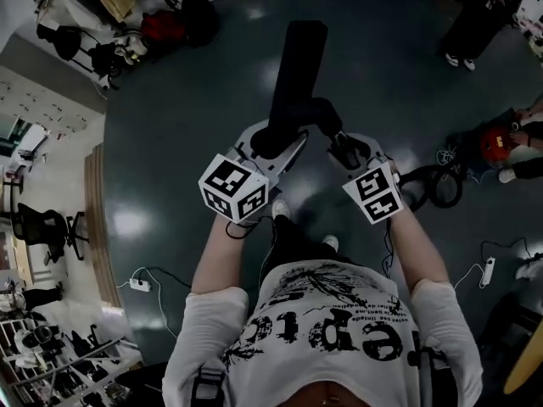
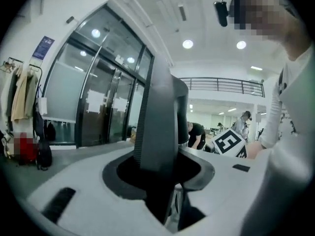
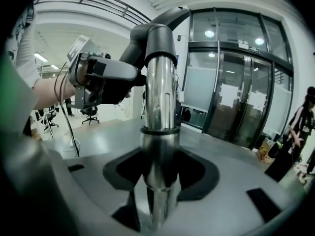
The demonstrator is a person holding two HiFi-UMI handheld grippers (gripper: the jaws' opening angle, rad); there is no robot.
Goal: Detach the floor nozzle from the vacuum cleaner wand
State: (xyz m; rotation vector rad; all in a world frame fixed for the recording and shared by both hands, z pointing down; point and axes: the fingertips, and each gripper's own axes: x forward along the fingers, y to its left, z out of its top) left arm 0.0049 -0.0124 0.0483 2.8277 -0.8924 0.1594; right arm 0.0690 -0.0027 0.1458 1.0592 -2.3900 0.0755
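Note:
Both grippers hold the vacuum's lower end up in the air above the dark floor. The black floor nozzle (image 1: 297, 62) stretches away from me, its flat dark body (image 2: 158, 117) standing upright between the jaws of my left gripper (image 1: 273, 147), which is shut on it. A grey elbow (image 3: 153, 36) curves from the nozzle to a shiny metal wand tube (image 3: 160, 132). My right gripper (image 1: 344, 149) is shut on that tube just below a collar ring. In the right gripper view the left gripper (image 3: 96, 80) shows at the left, beside the elbow.
People stand at the far right (image 1: 471, 19) and one sits low (image 1: 505, 147) near a coiled black hose (image 1: 434, 185). A power strip (image 1: 140, 285) with its cable lies at lower left. An office chair (image 1: 51, 225) and glass doors (image 2: 98, 107) are nearby.

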